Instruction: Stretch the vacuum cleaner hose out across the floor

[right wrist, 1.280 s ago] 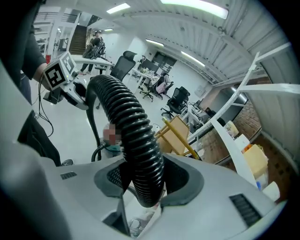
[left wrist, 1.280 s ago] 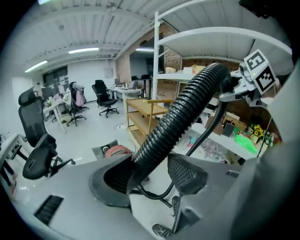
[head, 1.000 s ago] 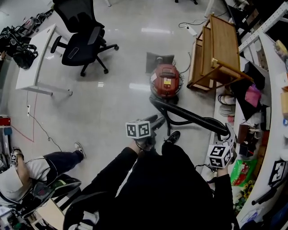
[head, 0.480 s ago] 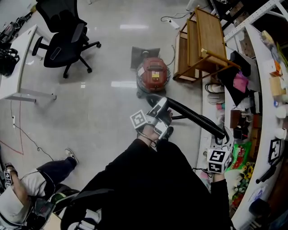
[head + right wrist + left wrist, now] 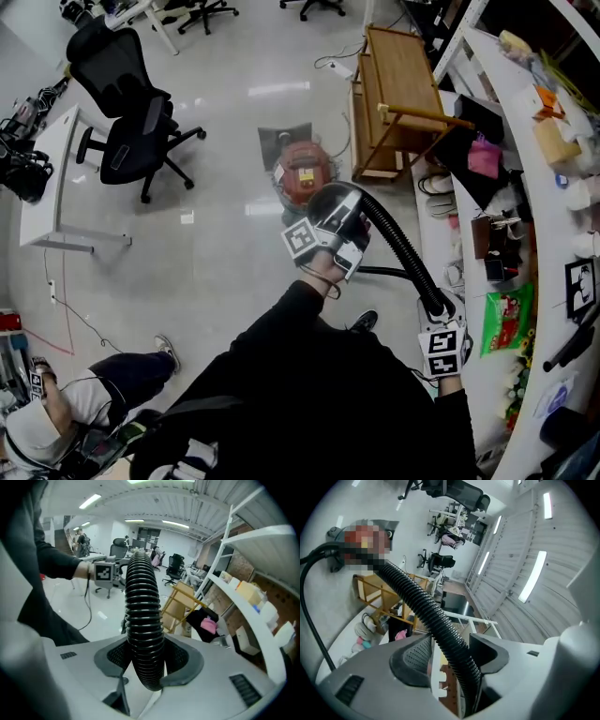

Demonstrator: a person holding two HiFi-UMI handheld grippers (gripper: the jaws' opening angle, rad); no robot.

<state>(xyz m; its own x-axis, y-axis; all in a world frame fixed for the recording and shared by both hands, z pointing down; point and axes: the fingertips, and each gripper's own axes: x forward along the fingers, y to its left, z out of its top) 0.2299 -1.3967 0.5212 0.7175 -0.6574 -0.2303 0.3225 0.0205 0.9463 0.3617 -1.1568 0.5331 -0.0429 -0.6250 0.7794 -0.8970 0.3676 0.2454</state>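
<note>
clamping hose [image 5: 143, 620] — right tool [image 5: 149, 662]

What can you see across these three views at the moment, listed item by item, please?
vacuum cleaner: one, red, upper centre of the head view
hose: one, black and ribbed, raised between the two grippers
wooden rack: one, light brown, right of the vacuum cleaner
desk: one, white, far left
office chair: one near, black, beside the desk; more in the distance
counter: one, white and curved, right edge, cluttered with small items
seated person: one, lower left corner
left gripper: one, grey, jaws just been closing, hose between them with a gap at one pad
right gripper: one, grey, clamped on the hose
</note>
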